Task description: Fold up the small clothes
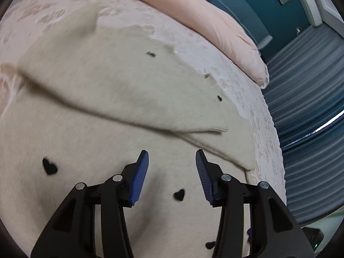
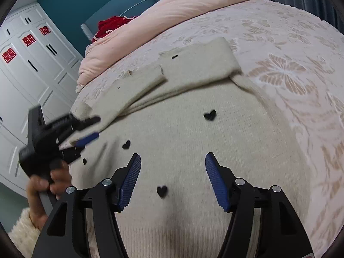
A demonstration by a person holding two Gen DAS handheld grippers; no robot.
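A cream knit sweater point(image 2: 185, 129) with small black hearts lies flat on the bed. Its two sleeves point(image 2: 193, 68) are folded across the upper body. In the left wrist view the sweater point(image 1: 96, 150) fills the frame, with a folded sleeve point(image 1: 120, 86) lying over it. My left gripper point(image 1: 172, 157) is open and empty just above the sweater body; it also shows blurred in the right wrist view point(image 2: 94, 126) at the sweater's left edge. My right gripper point(image 2: 173, 161) is open and empty over the lower body of the sweater.
The bed has a pale floral bedspread point(image 2: 290, 75). A pink duvet point(image 2: 161, 21) is bunched at the head end, with a red item point(image 2: 111, 25) behind it. White wardrobes point(image 2: 25, 64) stand left. The bed edge point(image 1: 271, 129) drops to blue-grey curtains point(image 1: 305, 86).
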